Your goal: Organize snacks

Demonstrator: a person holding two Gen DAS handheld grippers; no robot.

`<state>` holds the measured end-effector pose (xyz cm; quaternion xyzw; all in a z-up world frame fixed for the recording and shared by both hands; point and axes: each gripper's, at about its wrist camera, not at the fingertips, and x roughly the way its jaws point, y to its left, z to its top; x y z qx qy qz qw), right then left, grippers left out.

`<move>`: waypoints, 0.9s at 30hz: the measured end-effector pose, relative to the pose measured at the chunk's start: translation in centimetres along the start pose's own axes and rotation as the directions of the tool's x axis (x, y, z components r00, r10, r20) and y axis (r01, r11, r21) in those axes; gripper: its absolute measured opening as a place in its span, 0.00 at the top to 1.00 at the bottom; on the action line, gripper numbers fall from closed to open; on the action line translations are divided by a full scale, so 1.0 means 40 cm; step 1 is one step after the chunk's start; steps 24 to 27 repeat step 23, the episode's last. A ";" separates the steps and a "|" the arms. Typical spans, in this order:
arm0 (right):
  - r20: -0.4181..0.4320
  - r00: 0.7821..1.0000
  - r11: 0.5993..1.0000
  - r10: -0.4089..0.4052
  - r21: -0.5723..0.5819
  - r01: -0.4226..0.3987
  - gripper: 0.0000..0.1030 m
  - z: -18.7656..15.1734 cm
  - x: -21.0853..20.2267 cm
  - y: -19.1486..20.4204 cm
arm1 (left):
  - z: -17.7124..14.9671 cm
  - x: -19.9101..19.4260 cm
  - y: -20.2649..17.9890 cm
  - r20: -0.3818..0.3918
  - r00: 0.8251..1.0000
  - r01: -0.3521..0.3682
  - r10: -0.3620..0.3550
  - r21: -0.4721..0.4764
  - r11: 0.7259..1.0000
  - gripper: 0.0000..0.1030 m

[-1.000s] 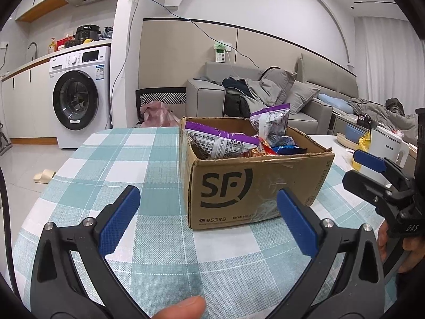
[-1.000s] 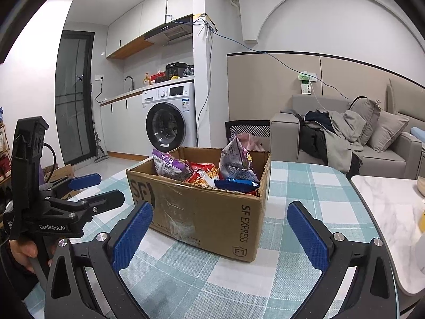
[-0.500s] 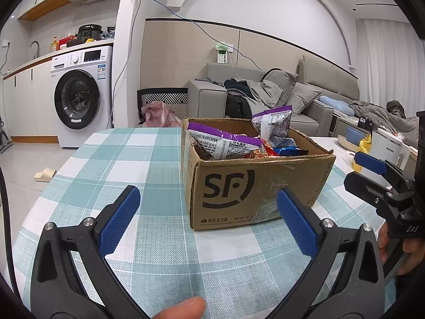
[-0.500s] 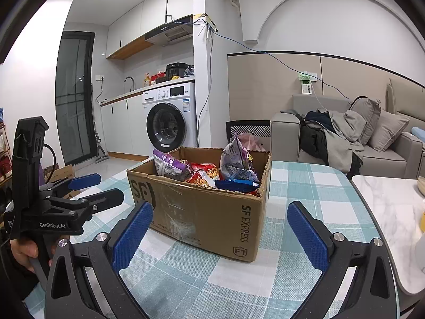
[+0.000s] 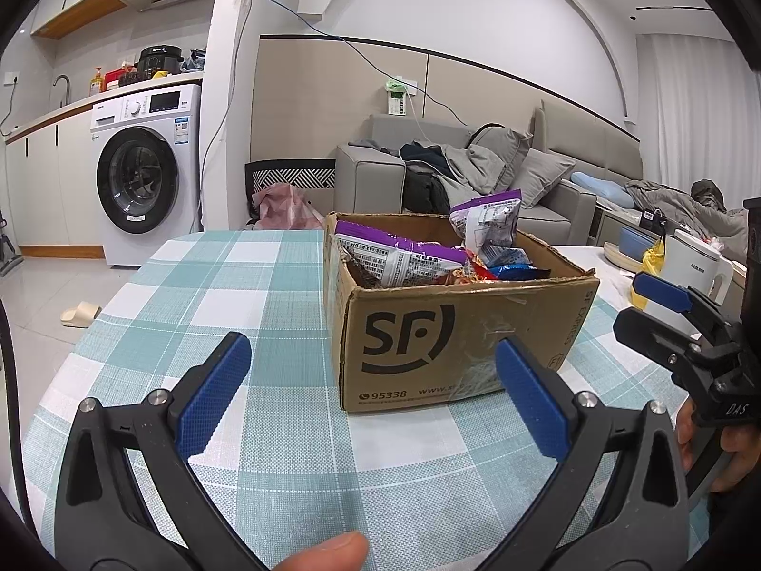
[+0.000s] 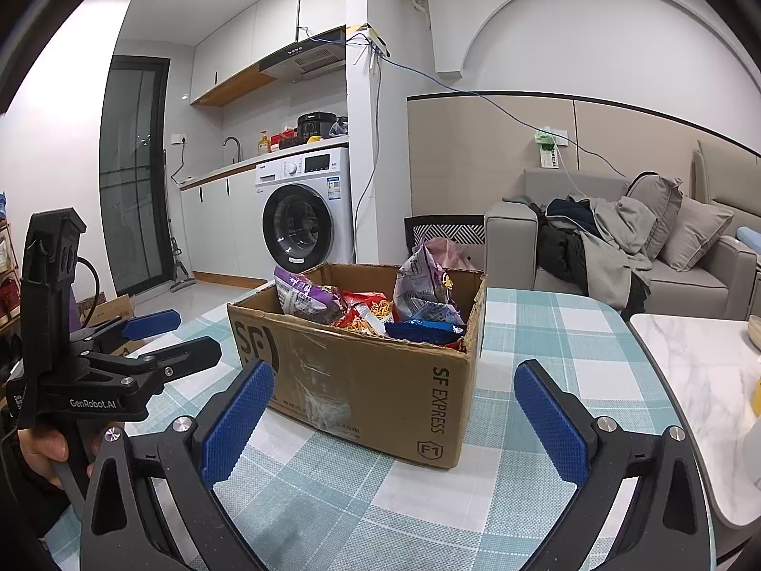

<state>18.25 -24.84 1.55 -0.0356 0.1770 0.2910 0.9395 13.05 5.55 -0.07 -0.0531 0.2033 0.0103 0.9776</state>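
The cardboard box [image 5: 456, 333] was plain brown corrugated board, matt, its rim torn ragged, with a strip of clear glossy tape wrinkled across the front. The snack packets [image 5: 404, 259] inside were shiny crinkled foil and plastic film. Under it the tablecloth [image 5: 228, 295] looked like a coarse woven cloth, matt, in a teal and white check. Both grippers had black matt plastic frames with bright metal screw heads, and their blue pads [image 6: 235, 421] were finely ribbed. The side table [image 6: 689, 361] had a smooth marble-look top.
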 end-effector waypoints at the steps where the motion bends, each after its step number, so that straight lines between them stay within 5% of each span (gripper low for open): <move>1: 0.001 1.000 1.000 0.001 0.000 -0.001 0.00 0.000 0.000 0.000 | 0.000 0.000 0.000 0.000 1.000 0.000 0.000 0.000 1.000 0.00; 27: 0.001 1.000 1.000 0.002 -0.002 -0.002 0.00 0.000 0.001 0.001 | 0.001 -0.003 -0.001 0.007 1.000 0.009 -0.009 0.003 1.000 0.00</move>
